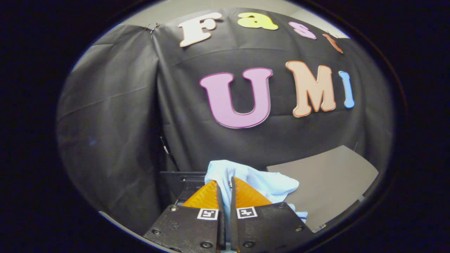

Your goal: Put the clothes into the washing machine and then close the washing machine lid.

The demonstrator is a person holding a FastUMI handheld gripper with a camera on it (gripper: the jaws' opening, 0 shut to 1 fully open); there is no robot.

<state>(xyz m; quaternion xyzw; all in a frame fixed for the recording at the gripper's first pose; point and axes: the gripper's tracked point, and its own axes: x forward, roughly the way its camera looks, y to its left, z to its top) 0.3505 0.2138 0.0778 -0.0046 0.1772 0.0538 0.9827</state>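
Black cloth (116, 116), matte and creased in long folds, walled the booth behind everything. To the right lay a flat grey board (327, 179) with straight edges, smooth and dull, its far corner cut off. A dark boxy panel (179, 181) sat to the left beyond the fingers, too hidden to identify. A pale blue garment (262, 181), soft and crumpled, bunched just ahead of the fingers and spilled to their right, over the board's near edge. The gripper (225, 188) was clamped on the garment, a thin fold pinched between its ribbed, wedge-shaped pads (205, 196).
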